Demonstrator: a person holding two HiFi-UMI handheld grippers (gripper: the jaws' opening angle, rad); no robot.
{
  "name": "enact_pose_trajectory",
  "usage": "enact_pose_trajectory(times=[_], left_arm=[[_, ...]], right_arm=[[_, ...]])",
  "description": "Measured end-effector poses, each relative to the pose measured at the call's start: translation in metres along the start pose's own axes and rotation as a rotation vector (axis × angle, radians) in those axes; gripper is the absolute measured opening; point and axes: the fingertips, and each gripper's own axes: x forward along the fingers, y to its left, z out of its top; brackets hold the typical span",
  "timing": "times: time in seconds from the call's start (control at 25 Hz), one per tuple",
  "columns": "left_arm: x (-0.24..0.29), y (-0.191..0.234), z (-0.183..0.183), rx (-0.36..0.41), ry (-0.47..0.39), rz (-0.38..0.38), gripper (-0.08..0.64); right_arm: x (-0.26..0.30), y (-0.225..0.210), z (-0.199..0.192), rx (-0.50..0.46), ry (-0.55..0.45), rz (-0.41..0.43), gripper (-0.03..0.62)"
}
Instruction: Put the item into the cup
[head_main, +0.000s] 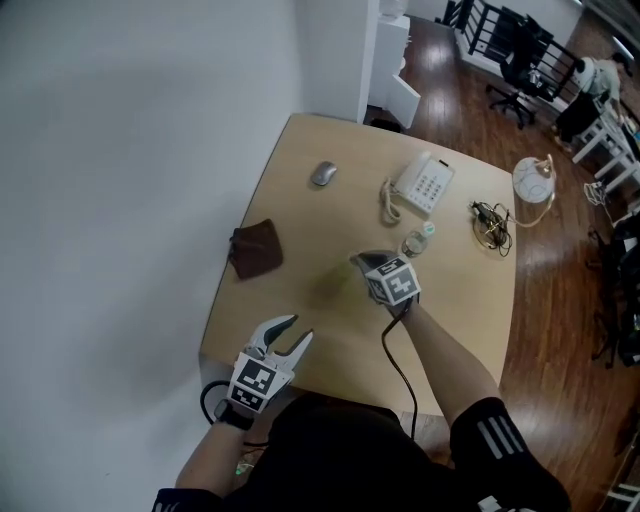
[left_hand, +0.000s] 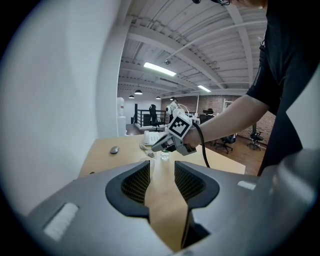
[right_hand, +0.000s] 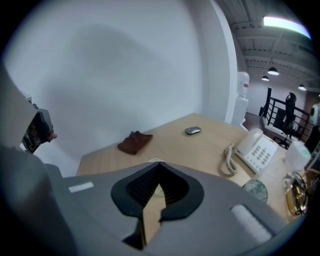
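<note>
A small clear glass cup (head_main: 415, 243) stands on the wooden table (head_main: 300, 150) in front of the phone. It also shows as the cup (left_hand: 164, 155) and the cup (right_hand: 256, 190). My right gripper (head_main: 357, 260) hovers above the table just left of the cup, jaws shut. A thin pale looped item (right_hand: 152, 162) peeks out at its fingertips in the right gripper view (right_hand: 159, 167). From the left gripper view the right gripper (left_hand: 155, 146) is seen with its tip beside the cup. My left gripper (head_main: 298, 328) stands open and empty near the table's front edge (left_hand: 162, 165).
A white desk phone (head_main: 424, 184) with a coiled cord, a grey mouse (head_main: 323, 174), a brown cloth (head_main: 257, 249), a tangle of cables (head_main: 492, 225) and a white round appliance (head_main: 533, 180) lie on the table. A white wall runs along the left.
</note>
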Motion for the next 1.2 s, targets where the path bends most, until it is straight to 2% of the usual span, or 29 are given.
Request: enact_pose_trajectory(times=[0.4,0.52,0.72,0.88,1.2], left_arm=[[-0.016,0.020,-0.018,-0.038,0.022,0.020,0.150],[-0.017,0.022,-0.023,-0.043,0.028,0.018,0.150],[-0.018,0.020,-0.021,-0.038,0.019,0.004,0.152],[-0.016,0.019,-0.020,-0.028,0.016,-0.012,0.152],[-0.014,0.022,-0.001,-0.016,-0.020,-0.031,0.155]], right_arm=[[0.043,0.007,-0.016,-0.045,0.082,-0.021,0.014],[0.044,0.005,-0.015,-0.050,0.075,-0.034,0.066],[0.035,0.008,-0.011,-0.046,0.053,-0.035,0.092],[0.023,0.012,-0.003,-0.027,0.005,-0.033,0.092],[-0.046,0.047,0.034,0.031,-0.188,0.008,0.092]])
